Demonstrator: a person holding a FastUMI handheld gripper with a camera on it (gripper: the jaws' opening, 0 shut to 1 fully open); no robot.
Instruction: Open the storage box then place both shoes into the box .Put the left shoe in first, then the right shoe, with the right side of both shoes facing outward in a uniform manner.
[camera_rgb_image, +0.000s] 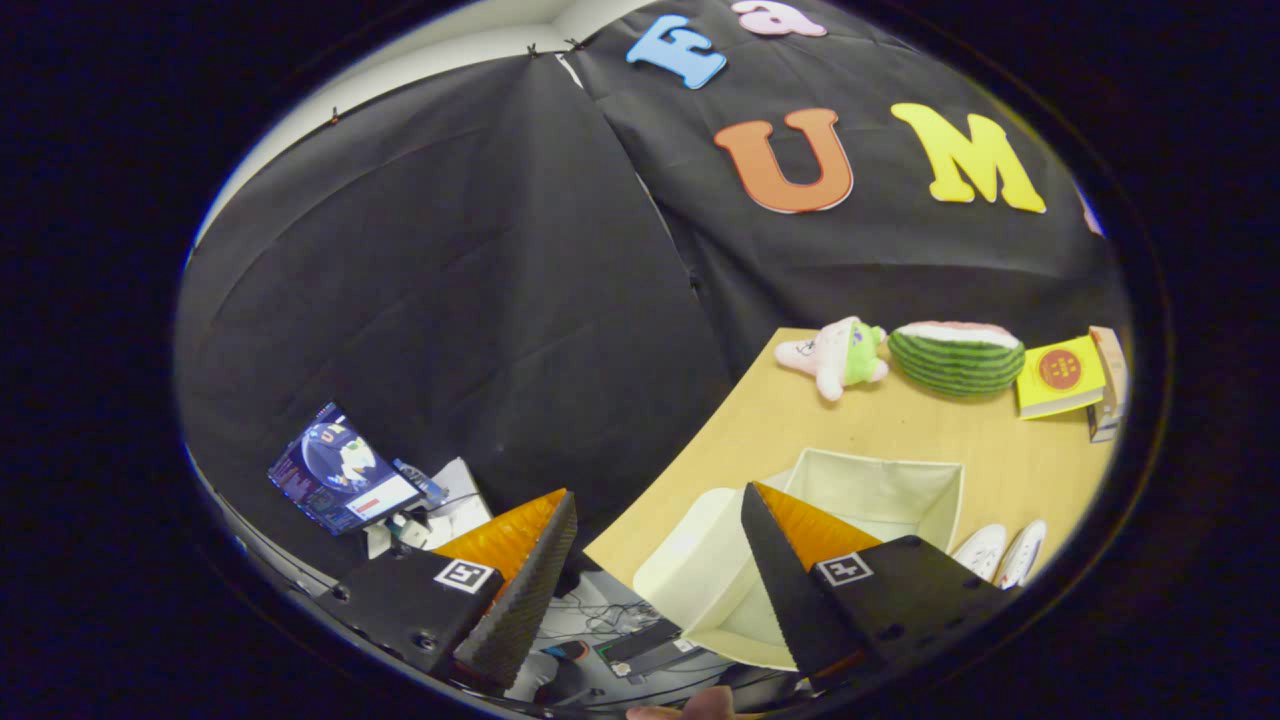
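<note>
A cream fabric storage box (880, 495) stands open on the wooden table (800, 415), its lid (690, 565) folded out toward the table's near left corner. Two white shoes (1000, 552) lie side by side just right of the box. My gripper (660, 560) is open and holds nothing. Its right finger (790, 570) hangs above the lid and the box's near left corner, and its left finger (520, 580) is off the table's edge. The box's inside looks empty where it shows.
At the table's far side lie a pink plush toy (835, 355), a watermelon-shaped cushion (957, 355), a yellow book (1060, 377) and a small carton (1108, 383). Left of the table, lower down, are a lit screen (340, 470) and cables (610, 625).
</note>
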